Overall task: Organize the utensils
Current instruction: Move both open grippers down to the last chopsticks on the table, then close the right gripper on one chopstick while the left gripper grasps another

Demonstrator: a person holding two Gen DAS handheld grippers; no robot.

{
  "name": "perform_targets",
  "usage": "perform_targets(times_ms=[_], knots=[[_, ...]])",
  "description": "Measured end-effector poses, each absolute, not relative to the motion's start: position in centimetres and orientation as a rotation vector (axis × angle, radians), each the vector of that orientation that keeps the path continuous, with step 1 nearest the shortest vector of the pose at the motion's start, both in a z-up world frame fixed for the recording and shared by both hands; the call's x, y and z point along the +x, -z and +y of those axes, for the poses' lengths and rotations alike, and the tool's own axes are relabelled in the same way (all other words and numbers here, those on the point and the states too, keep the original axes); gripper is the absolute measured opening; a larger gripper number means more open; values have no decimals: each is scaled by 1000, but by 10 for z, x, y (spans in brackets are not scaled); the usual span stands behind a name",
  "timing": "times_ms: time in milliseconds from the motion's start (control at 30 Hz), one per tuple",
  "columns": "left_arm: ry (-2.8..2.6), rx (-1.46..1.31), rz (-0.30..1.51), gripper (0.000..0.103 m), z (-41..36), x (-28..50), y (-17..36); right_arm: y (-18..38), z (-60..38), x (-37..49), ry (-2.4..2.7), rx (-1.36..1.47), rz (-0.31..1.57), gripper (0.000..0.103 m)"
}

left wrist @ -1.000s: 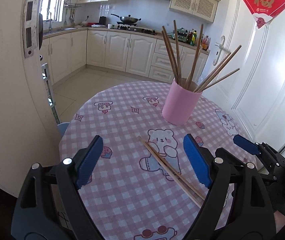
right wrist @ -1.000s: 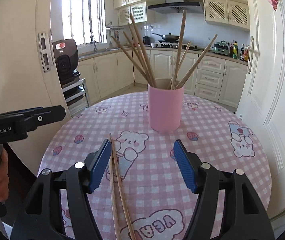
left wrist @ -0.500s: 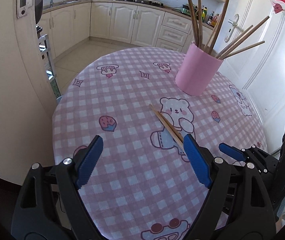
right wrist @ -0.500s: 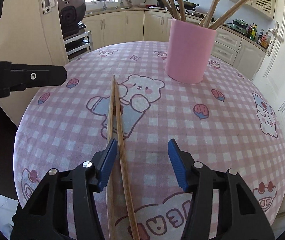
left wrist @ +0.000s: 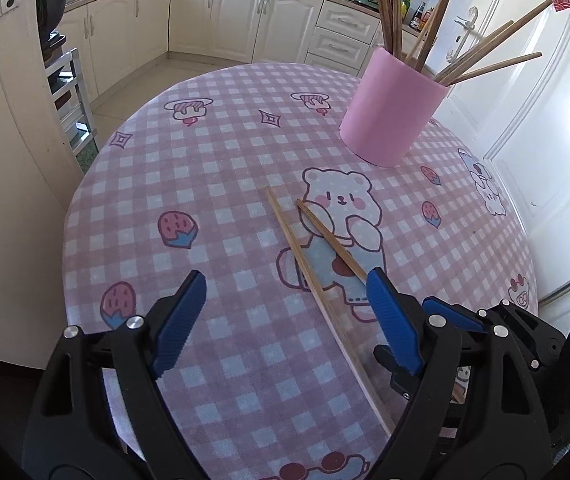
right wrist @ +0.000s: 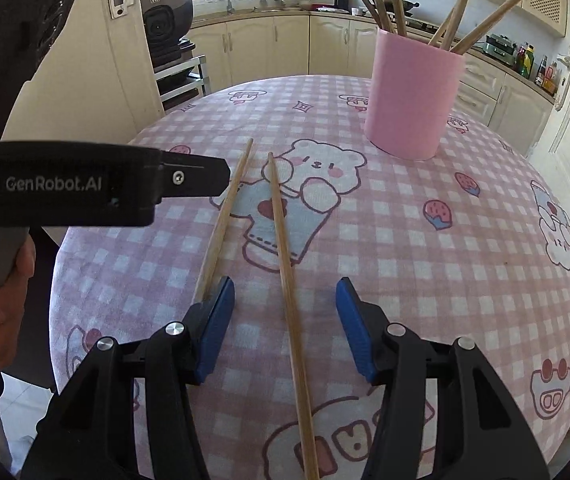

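Two wooden chopsticks lie on the round table's pink checked cloth (left wrist: 225,200). In the right wrist view one chopstick (right wrist: 285,240) runs between the jaws of my right gripper (right wrist: 285,292). That gripper is half open and its pads stay clear of the stick. The other chopstick (right wrist: 225,208) passes just outside its left finger. My left gripper (left wrist: 285,296) hangs wide open over the cloth, with the longer-showing chopstick (left wrist: 317,296) between its fingers, untouched. The second chopstick (left wrist: 329,236) disappears behind its right finger. A pink cup (left wrist: 393,116) (right wrist: 413,100) holding several chopsticks stands at the far side.
The left gripper's body (right wrist: 85,184) and the hand (right wrist: 5,280) holding it reach in from the left of the right wrist view. The right gripper (left wrist: 453,316) shows low right in the left view. Cream cabinets (left wrist: 237,20) and a white door (left wrist: 545,100) stand beyond the table.
Both grippers have sunk toward the table and tipped downward. The right jaws have narrowed. The two chopsticks now lie further apart, one inside the right jaws.
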State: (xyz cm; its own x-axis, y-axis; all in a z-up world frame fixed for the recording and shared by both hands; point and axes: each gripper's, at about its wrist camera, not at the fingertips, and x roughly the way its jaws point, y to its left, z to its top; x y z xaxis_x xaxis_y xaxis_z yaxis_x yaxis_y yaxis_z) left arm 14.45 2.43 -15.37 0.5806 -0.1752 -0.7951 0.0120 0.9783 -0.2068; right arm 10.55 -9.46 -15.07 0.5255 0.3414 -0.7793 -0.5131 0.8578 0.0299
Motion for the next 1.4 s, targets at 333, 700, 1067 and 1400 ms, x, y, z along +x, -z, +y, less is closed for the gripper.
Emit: perform_targets(times_ms=[333, 700, 1067, 1400], knots=[[79, -152, 1065, 34, 7, 182, 171, 150, -109, 116, -515, -177, 886, 50], [77, -62, 1049, 14, 7, 190, 173, 150, -99, 145, -540, -224, 909, 51], [125, -91, 1044, 10, 15, 194, 173, 153, -59, 184, -623, -315, 955, 40], [148, -99, 1039, 7, 20, 190, 172, 155, -57, 198, -631, -282, 978, 5]])
